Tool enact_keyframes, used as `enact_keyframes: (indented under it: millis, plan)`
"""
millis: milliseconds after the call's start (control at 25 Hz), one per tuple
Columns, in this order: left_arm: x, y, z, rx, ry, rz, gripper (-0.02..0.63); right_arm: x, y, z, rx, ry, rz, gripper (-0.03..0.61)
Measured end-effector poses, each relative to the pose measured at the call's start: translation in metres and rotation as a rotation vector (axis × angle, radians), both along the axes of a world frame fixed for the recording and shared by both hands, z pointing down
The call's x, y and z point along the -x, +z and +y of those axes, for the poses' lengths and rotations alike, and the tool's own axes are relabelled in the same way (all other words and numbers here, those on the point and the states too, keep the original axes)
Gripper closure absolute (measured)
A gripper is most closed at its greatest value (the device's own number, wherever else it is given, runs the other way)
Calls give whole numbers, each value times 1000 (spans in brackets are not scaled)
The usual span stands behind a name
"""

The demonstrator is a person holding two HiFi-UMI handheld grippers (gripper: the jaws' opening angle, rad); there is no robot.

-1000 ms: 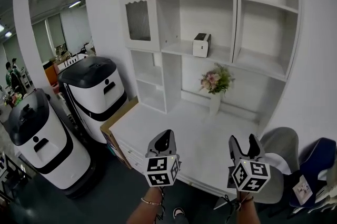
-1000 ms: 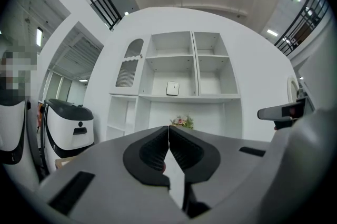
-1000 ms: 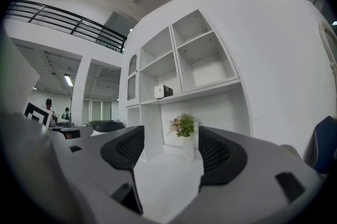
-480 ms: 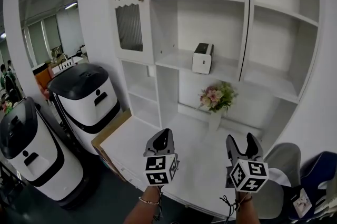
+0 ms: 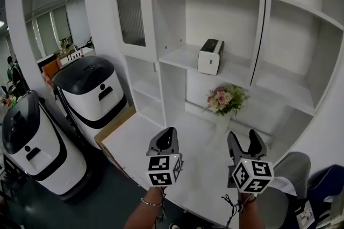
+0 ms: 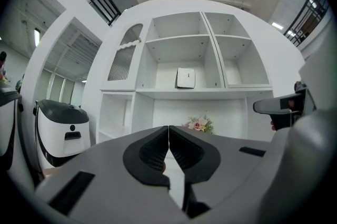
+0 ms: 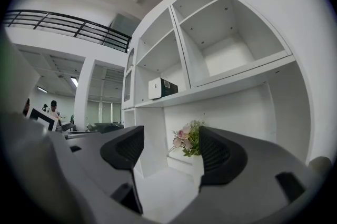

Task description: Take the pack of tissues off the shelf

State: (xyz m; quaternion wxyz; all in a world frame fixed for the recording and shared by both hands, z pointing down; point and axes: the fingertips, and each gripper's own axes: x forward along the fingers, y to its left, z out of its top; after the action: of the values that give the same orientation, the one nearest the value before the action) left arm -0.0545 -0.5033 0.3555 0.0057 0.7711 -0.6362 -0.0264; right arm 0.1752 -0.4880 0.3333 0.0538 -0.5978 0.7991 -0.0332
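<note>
The tall white open-fronted shelf unit [image 5: 161, 23] stands at the far side of the white table [image 5: 145, 136]. The pack of tissues, a white box with a dark top [image 5: 210, 56], rests on the middle shelf of the centre bay, near that shelf's front edge. It sits above the small bouquet of pink flowers [image 5: 224, 99].

Relation governing the next move: the pack lies far from and above both tongs, well apart from each. In the head view it falls between them, somewhat closer to the right side. Its long axis appears to run from front to back into the bay, with a narrow white end facing outward.

The right tongs [image 5: 244, 139] are released, jaws spread wide, with nothing between them. In the right gripper view the pack [image 7: 160, 88] appears up and to the left of the jaws. The left tongs [image 5: 167, 134] are clenched, pads together, and empty. In the left gripper view the pack [image 6: 185, 78] sits almost directly above the jaw line.

Judgement: the right tongs are better placed to make the reach.
</note>
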Motion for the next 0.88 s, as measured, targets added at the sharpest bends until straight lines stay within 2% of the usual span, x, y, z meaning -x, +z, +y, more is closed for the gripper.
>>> enact_keyframes:
  millis: [240, 480, 880]
  plan:
    - [4, -3, -3, -1, -34, -4, 595, 5, -1, -9, -2, -31, 2, 250]
    - [6, -5, -4, -4, -29, -31, 595, 16, -7, -16, -2, -70, 1, 249]
    - [41, -21, -18, -2, -61, -59, 595, 49, -60, -41, -80, -110, 81, 244]
